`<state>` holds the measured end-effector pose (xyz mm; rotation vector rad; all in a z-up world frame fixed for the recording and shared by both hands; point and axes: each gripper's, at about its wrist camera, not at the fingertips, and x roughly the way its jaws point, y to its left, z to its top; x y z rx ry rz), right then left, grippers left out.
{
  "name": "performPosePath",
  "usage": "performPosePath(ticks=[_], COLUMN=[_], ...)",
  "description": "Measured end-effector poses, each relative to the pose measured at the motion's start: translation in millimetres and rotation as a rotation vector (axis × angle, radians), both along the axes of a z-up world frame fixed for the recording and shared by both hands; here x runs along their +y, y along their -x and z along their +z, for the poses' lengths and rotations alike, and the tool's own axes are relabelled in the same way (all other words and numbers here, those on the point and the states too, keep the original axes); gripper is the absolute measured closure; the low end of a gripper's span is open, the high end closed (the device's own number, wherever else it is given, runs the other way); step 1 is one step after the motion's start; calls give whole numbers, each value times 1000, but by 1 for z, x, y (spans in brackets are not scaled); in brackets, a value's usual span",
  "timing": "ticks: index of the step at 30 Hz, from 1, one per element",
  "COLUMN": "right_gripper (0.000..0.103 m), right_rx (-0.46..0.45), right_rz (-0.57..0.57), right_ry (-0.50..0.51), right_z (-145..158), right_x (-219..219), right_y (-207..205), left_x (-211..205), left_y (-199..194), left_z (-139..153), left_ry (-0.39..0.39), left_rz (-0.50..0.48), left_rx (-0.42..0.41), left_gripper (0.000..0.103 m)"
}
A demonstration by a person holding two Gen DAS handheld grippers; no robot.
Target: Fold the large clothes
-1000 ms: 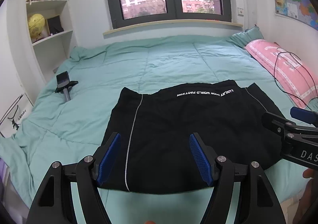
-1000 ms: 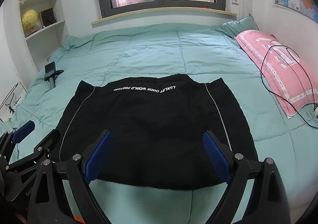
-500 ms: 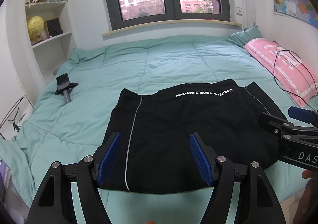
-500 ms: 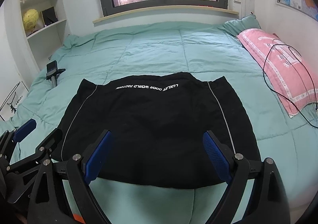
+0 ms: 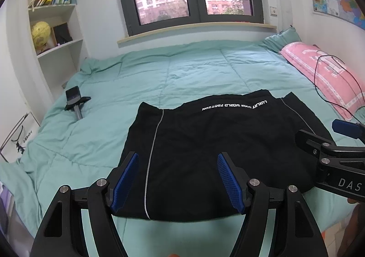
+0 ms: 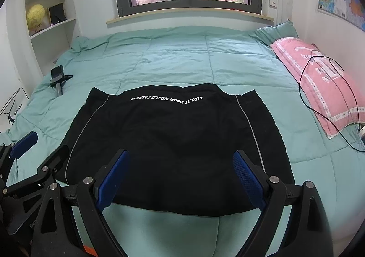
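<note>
A black garment (image 5: 219, 149) with white piping and a white text band lies folded into a flat rectangle on the green quilt; it also shows in the right wrist view (image 6: 173, 140). My left gripper (image 5: 179, 179) is open and empty, held above the garment's near left part. My right gripper (image 6: 180, 177) is open and empty, above the garment's near edge. The right gripper also shows at the right edge of the left wrist view (image 5: 328, 143), and the left gripper at the lower left of the right wrist view (image 6: 34, 154).
The green quilt (image 5: 182, 74) covers the bed. A pink pillow (image 6: 319, 83) with a black cable (image 6: 342, 106) lies at the right. A phone holder (image 5: 75, 99) lies at the left. Shelves (image 5: 57, 35) stand at the left wall; a window is behind.
Both views have drifted slightly; the garment sits a little lower in the right wrist view. Both grippers stay open and the garment has not moved.
</note>
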<state>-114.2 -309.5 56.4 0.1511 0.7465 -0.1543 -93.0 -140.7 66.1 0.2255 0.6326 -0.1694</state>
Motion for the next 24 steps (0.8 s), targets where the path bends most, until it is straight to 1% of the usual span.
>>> performPosePath(ticks=[8,19,22,24], right_gripper=[10,10,10,10], right_rx=[12,13,16,19], right_rz=[0,-2,-7,-9], right_ry=[-33,-43,-48,-48], right_z=[-3,-4,-5,-6], right_x=[-8,-9,-11,-11], right_y=[0,1,1,1], left_x=[3,-8,-5,-2], left_y=[0,6,8,6], left_z=[-2,-1,0,0], left_ry=[-5,-41,-35,-34], left_rz=[26,-2,-2,4], left_rx=[-1,-32,-62,-58], left_gripper=[31,31,31,31])
